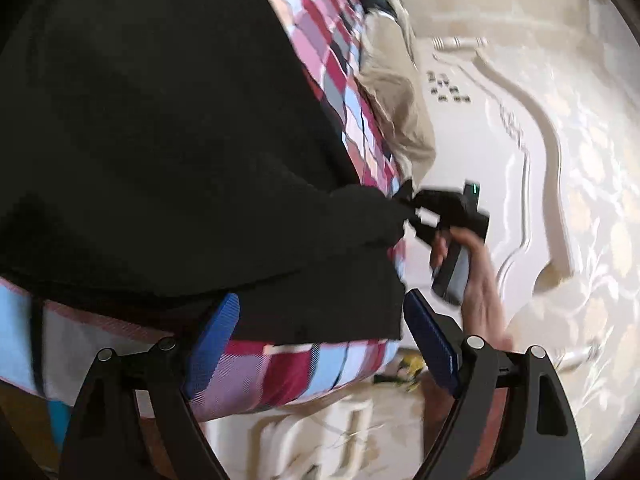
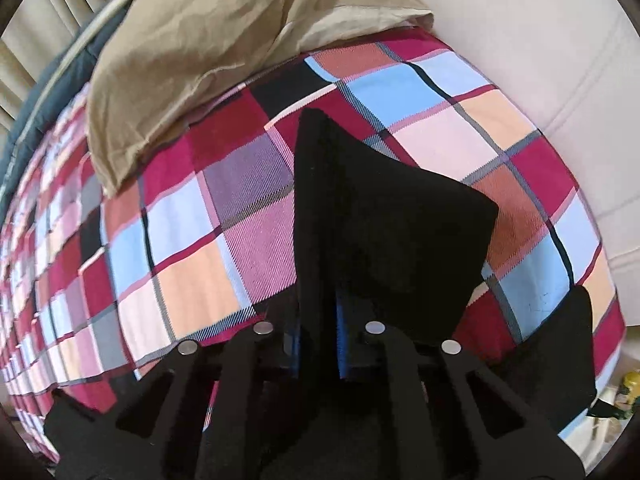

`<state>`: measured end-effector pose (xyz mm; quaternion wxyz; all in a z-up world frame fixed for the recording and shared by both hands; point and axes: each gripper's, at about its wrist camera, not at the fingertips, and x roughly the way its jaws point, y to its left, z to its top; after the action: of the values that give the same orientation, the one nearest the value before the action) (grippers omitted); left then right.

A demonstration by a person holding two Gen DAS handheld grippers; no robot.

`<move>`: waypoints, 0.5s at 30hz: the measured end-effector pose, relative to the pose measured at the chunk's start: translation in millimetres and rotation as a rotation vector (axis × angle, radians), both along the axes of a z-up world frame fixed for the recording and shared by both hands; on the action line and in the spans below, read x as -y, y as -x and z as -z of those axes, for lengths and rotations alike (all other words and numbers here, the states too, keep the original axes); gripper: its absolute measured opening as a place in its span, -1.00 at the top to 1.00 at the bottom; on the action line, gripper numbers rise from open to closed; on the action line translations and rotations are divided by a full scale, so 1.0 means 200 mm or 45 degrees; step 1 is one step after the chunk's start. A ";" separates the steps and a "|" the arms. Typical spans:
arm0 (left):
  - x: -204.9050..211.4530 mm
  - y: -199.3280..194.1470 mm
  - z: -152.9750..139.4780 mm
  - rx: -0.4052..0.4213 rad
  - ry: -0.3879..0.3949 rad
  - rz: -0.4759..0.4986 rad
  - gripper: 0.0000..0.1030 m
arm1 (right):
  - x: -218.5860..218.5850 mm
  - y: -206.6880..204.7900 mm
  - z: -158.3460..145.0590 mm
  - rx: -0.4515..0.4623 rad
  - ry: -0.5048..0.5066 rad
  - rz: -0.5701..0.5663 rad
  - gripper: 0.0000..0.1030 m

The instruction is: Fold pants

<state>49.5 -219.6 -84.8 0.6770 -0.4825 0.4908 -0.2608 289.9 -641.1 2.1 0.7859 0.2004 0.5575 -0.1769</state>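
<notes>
The black pants (image 1: 160,140) lie spread over a plaid bedcover (image 1: 320,40). My left gripper (image 1: 320,328) is open, its blue pads (image 1: 216,336) either side of the pants' near edge, not closed on it. My right gripper (image 1: 416,210) shows in the left wrist view, shut on a corner of the pants at the bed's edge. In the right wrist view the right gripper (image 2: 320,320) is shut on a fold of black cloth (image 2: 380,220) that rises in a peak between the pads and hides their tips.
A beige pillow (image 2: 192,48) and a dark blue blanket (image 2: 36,92) lie at the bed's far end. The plaid bedcover (image 2: 180,240) fills the right wrist view. A cream carved headboard or wall panel (image 1: 540,140) stands beside the bed. Small clutter (image 1: 408,368) sits below the bed's edge.
</notes>
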 end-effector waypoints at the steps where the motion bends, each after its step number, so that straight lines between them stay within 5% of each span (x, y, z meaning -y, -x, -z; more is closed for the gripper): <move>1: 0.01 0.00 0.01 0.009 0.025 -0.020 -0.61 | 0.03 0.04 -0.02 0.031 -0.021 0.004 0.79; 15: 0.03 -0.04 -0.05 -0.027 -0.176 -0.221 -0.59 | 0.18 0.66 -0.28 0.468 -0.205 0.099 0.82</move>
<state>57.5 -226.5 -75.2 0.7235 -0.4779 0.4713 -0.1615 157.3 -676.4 58.5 0.8485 0.3128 0.4089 -0.1223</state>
